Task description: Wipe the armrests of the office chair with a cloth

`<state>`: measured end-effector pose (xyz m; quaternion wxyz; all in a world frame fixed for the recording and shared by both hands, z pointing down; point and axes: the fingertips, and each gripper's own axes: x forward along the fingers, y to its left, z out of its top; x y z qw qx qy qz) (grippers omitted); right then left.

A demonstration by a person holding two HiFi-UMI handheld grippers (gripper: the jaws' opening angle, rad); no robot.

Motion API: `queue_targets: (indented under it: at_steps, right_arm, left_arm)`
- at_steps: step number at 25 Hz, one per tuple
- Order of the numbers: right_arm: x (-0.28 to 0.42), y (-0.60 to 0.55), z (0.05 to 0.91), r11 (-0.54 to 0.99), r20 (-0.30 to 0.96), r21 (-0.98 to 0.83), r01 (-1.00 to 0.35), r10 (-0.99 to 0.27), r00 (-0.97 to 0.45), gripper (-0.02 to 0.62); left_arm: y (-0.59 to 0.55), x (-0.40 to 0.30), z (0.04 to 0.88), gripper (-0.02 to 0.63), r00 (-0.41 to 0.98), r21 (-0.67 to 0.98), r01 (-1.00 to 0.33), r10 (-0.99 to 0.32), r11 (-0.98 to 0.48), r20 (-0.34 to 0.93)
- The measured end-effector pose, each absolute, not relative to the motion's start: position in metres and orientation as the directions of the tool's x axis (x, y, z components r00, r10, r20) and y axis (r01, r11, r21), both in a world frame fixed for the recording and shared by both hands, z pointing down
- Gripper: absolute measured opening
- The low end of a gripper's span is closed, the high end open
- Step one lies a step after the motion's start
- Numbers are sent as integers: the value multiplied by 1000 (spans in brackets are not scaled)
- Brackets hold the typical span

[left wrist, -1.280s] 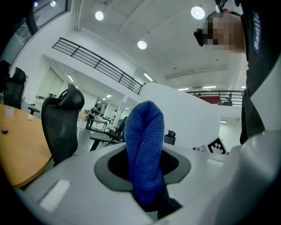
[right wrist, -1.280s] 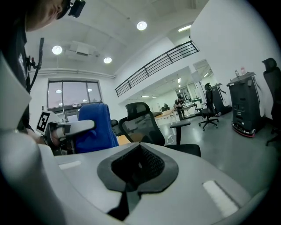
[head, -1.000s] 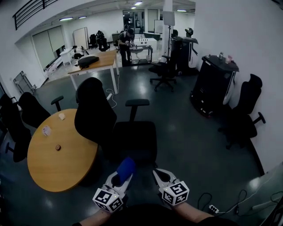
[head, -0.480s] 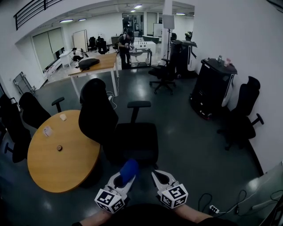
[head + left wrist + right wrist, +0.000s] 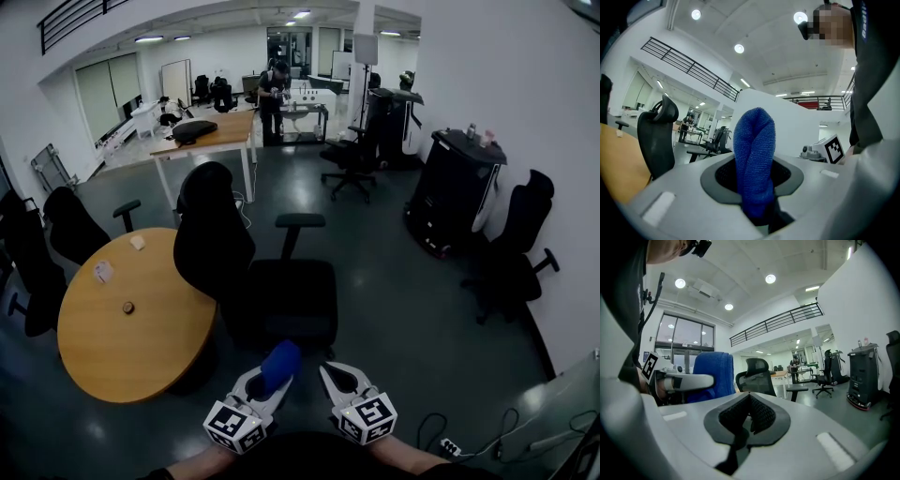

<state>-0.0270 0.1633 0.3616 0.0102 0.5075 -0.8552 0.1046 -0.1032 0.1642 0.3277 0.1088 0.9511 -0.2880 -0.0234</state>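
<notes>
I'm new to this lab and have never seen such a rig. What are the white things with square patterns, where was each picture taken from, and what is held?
No robot: a person holds a hand-held gripper in each hand; the patterned cubes are part of them. The head view looks down from the person's head on the left hand-held gripper, the right hand-held gripper, a black office chair ahead and a round wooden table bearing small items. Each gripper view rides on its gripper, looking along the jaws. The left is shut on a blue cloth; the right's jaws are together, empty.
</notes>
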Motion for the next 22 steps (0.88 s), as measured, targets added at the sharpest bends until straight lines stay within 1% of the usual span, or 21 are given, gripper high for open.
queue_targets:
  at_steps: [22]
  right_arm:
    - [-44, 158, 365, 485, 147, -154, -861, -850, -505, 3]
  left_arm:
    - [157, -115, 330, 143, 829, 227, -549, -559, -804, 25]
